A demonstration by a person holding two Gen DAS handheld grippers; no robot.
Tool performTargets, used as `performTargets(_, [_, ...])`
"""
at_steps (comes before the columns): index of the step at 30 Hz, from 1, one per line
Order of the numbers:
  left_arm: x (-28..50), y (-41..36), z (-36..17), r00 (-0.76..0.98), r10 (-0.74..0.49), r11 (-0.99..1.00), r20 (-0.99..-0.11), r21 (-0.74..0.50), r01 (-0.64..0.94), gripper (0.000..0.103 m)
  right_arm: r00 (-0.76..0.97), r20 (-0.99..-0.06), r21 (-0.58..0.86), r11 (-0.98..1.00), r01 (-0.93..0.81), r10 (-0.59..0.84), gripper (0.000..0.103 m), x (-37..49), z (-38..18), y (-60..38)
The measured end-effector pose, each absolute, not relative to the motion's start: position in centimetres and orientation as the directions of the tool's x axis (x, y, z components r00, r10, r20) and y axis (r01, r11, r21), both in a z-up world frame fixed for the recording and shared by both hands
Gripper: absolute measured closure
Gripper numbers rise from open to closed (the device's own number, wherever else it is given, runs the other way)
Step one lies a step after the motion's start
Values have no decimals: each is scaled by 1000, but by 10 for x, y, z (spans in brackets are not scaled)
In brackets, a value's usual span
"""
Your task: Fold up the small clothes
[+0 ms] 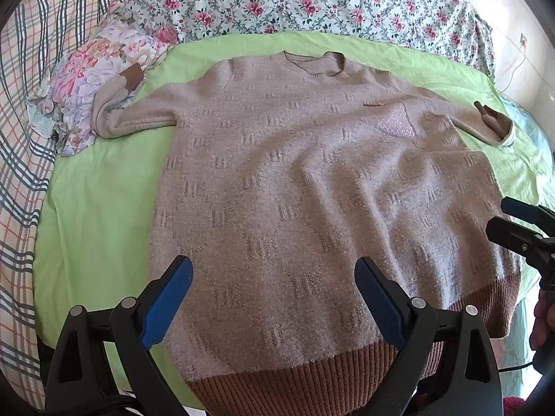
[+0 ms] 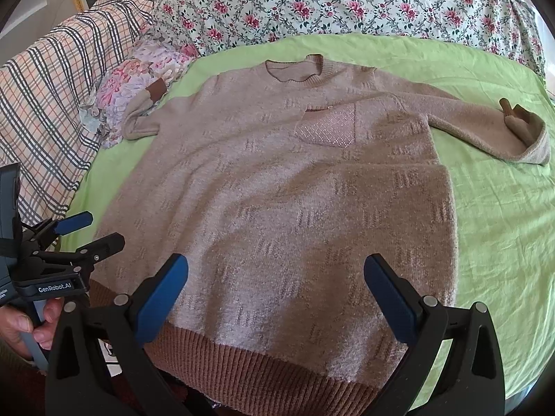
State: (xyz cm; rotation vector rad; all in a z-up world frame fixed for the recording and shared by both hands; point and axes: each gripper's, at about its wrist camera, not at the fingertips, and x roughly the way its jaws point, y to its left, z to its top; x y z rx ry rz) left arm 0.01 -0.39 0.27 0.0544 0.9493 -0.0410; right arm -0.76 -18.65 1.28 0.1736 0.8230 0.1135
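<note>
At the bottom of the left wrist view the left gripper (image 1: 274, 298) stands with its blue-padded fingers spread wide and nothing between them; it hangs over the lower part of the sweater (image 1: 295, 180), just above the brown ribbed hem (image 1: 298, 378). At the bottom of the right wrist view the right gripper (image 2: 275, 298) is opened about as wide, also empty, over the same hem (image 2: 263, 364). Each gripper shows in the other's camera: the right one at the right edge of the left view, the left one at the left edge of the right view, where a hand (image 2: 24, 322) grips its handle.

The sweater lies face up, spread mostly flat on a green sheet (image 1: 100, 208), and fills the middle of both frames with its neck opening (image 1: 314, 62) toward the top. A small sparkly pocket (image 2: 329, 128) sits on the chest, right of centre. The sleeve at the left of the frame (image 1: 135, 114) bends back, its brown cuff lying on a flowered pillow (image 1: 100, 79). The sleeve at the right (image 2: 485, 131) stretches out across the sheet, its end turned back.

Beyond the sheet, a floral quilt (image 2: 347, 3) runs across the top of the frame, and a plaid blanket (image 2: 52, 97) fills the left side.
</note>
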Motion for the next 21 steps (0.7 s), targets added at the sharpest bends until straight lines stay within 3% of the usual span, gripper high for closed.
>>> performTargets(7, [8, -3, -2, 516, -23, 998, -856, 11, 61, 8, 651, -741, 199, 980, -25, 167, 2, -2, 10, -190])
performTargets(21, [38, 0, 4, 593, -29, 999, -805, -3, 45, 8, 684, -725, 168, 983, 71, 75, 7, 7, 22, -238])
